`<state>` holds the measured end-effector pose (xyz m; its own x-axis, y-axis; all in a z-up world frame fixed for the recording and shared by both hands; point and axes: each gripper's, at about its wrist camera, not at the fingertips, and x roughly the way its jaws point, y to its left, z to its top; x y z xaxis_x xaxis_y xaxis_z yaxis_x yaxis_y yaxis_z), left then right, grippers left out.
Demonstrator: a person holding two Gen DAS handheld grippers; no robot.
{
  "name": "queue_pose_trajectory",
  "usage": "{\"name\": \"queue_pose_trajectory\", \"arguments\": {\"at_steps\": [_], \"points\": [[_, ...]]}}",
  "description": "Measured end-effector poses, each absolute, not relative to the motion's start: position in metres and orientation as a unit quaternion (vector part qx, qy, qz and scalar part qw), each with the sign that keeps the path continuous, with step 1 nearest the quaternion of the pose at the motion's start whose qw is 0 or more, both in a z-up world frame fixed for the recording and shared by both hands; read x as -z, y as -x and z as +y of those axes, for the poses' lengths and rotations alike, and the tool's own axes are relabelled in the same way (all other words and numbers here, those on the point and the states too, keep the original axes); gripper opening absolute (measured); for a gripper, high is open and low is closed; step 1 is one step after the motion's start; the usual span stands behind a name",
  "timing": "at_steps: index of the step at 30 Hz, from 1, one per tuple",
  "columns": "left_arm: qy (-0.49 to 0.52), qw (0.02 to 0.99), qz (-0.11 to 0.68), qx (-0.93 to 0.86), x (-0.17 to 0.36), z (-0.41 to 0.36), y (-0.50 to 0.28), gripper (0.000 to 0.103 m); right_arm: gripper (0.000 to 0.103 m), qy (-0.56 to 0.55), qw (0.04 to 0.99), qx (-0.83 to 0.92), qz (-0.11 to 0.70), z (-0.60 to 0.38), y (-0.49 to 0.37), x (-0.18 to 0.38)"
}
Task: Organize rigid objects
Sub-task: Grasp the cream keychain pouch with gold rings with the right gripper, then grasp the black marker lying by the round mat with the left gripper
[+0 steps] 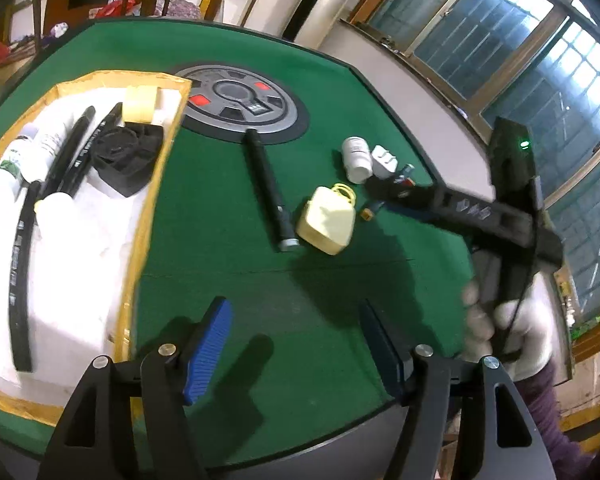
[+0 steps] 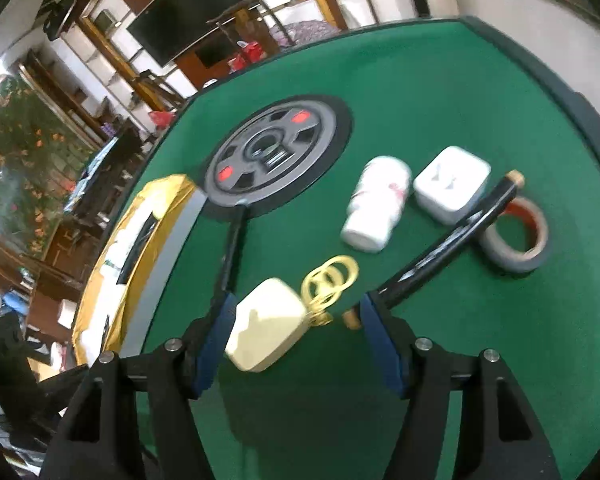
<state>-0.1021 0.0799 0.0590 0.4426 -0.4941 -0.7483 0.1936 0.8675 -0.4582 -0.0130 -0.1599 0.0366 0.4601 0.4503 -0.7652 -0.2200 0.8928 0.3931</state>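
Your left gripper (image 1: pixel 296 344) hangs tilted over bare green felt, fingers apart, empty. Your right gripper (image 2: pixel 296 340), in a white-gloved hand (image 1: pixel 504 328), straddles one cream plastic case (image 2: pixel 266 326) without pressing it. Beyond lie one white bottle (image 2: pixel 376 204), one white box (image 2: pixel 452 188), one grey tape roll (image 2: pixel 516 240)

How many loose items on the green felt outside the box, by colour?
Black: 2, rod and pen
White: 2, bottle and adapter block
Cream: 1, case
Grey: 1, tape roll
Total: 6
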Motion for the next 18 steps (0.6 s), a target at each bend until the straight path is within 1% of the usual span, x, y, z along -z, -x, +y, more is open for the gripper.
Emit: {"name": "queue_pose_trajectory", "arguments": {"at_steps": [4,7,11,12,18], "points": [[0.144,0.845,0.477,0.194,-0.065,0.078,0.106,0.07,0.064,-0.096,0.841,-0.203,0.493,-0.127,0.017,-0.02],[0.147,0.85,0.471,0.183,-0.069,0.084,0.106,0.07,0.064,-0.079,0.845,-0.161,0.504,-0.109,0.012,-0.008],[0.154,0.854,0.466,0.173,-0.074,0.092,0.104,0.07,0.063,-0.066,0.862,-0.122,0.487,-0.092,0.006,-0.008],[0.151,0.856,0.463,0.171,-0.076,0.093,0.104,0.07,0.06,-0.053,0.865,-0.116,0.485,-0.09,0.007,-0.008],[0.133,0.867,0.449,0.168,-0.088,0.085,0.09,0.07,0.058,-0.041,0.874,-0.107,0.471,-0.12,0.022,-0.009]]}}
